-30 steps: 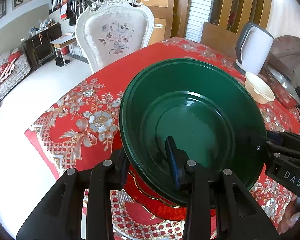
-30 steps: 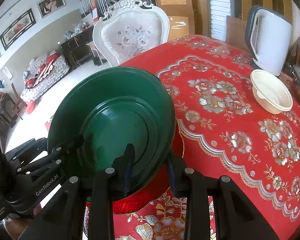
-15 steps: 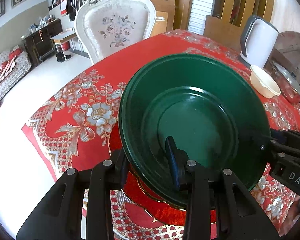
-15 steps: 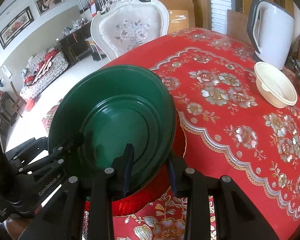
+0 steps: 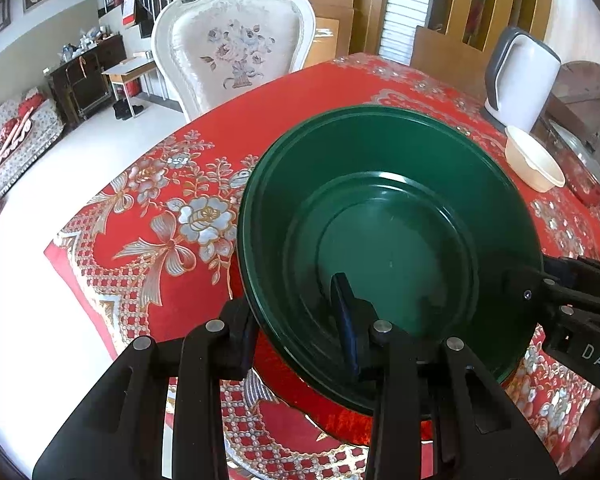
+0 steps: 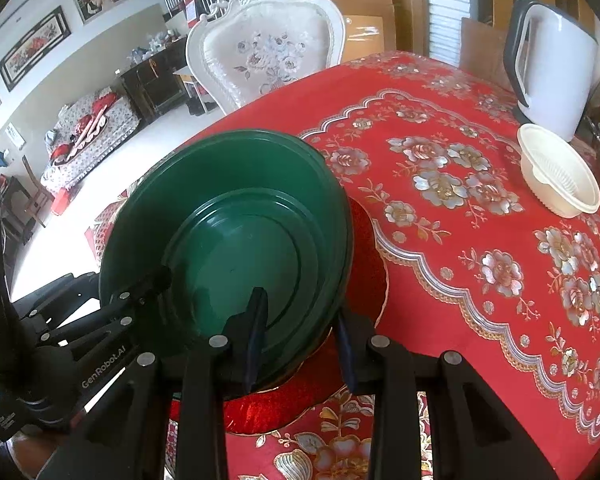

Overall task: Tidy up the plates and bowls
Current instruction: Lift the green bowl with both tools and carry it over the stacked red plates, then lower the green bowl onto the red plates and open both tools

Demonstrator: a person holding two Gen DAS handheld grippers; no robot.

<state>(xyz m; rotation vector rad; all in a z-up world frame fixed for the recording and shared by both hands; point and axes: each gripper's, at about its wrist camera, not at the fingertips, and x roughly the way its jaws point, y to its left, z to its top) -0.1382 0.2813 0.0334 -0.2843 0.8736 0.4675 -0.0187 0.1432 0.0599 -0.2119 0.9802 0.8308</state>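
A large dark green bowl (image 5: 392, 248) with a smaller green dish nested inside it is held over a red plate (image 6: 364, 248) on the table's near left part. My left gripper (image 5: 296, 328) is shut on the bowl's near rim, one finger inside, one outside. My right gripper (image 6: 300, 336) is shut on the bowl's (image 6: 236, 240) opposite rim the same way. The right gripper shows in the left wrist view (image 5: 572, 304), and the left gripper shows in the right wrist view (image 6: 100, 320). A cream bowl (image 6: 556, 172) sits far right on the table.
The red floral tablecloth (image 6: 460, 240) covers the table. A white kettle (image 6: 548, 60) stands behind the cream bowl. A white ornate chair (image 5: 232, 48) is at the table's far side. The table edge (image 5: 80, 264) drops to the floor on the left.
Both grippers have shifted the green bowl slightly toward me and over the red plate. The grips have not changed.
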